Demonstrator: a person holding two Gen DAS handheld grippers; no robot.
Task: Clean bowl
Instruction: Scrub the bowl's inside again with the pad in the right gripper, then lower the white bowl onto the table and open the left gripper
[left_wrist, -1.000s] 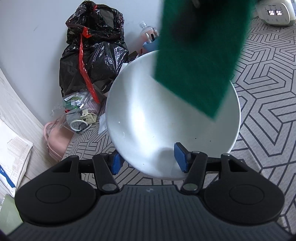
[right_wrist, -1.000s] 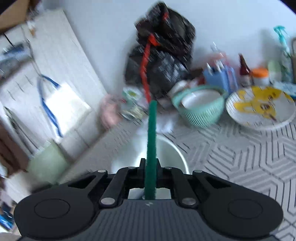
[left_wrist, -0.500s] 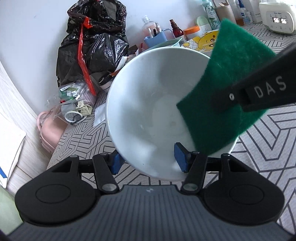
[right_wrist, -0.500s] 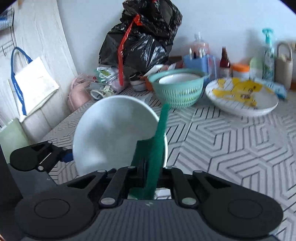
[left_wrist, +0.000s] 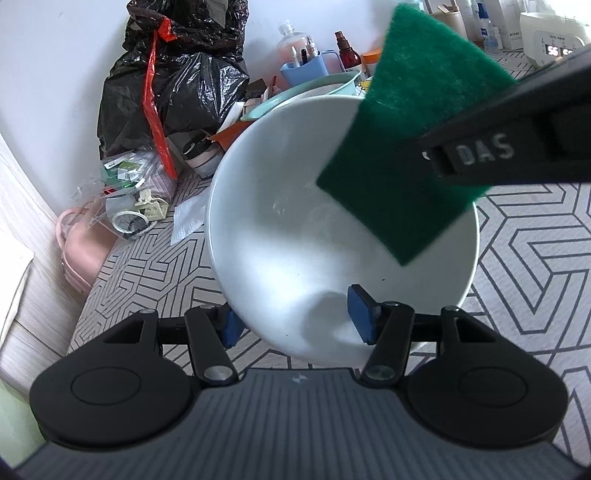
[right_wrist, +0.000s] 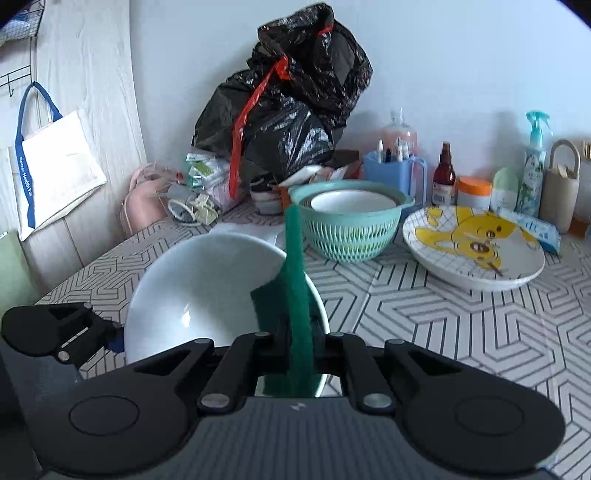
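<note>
A white bowl (left_wrist: 295, 229) is tilted up off the patterned table, and my left gripper (left_wrist: 295, 319) is shut on its near rim, one blue pad (left_wrist: 360, 314) inside and the other outside. A green scouring pad (left_wrist: 406, 147) hangs over the bowl's upper right side and reaches into it. My right gripper (right_wrist: 299, 347) is shut on that scouring pad (right_wrist: 295, 277), which stands edge-on across the right rim of the bowl (right_wrist: 207, 288). In the left wrist view one black finger (left_wrist: 517, 147) of the right gripper crosses from the right.
A black bin bag (right_wrist: 288, 110) stands against the back wall. Beside it are a teal colander (right_wrist: 351, 229) with a white dish inside, a plate (right_wrist: 476, 251) with a yellow cartoon, a blue cup (right_wrist: 391, 173) and several bottles. A tote bag (right_wrist: 55, 170) hangs at the left.
The right gripper swung in and came down with the green pad, from above the bowl to its right inner side. The bowl stayed in the left gripper, tilting slightly.
</note>
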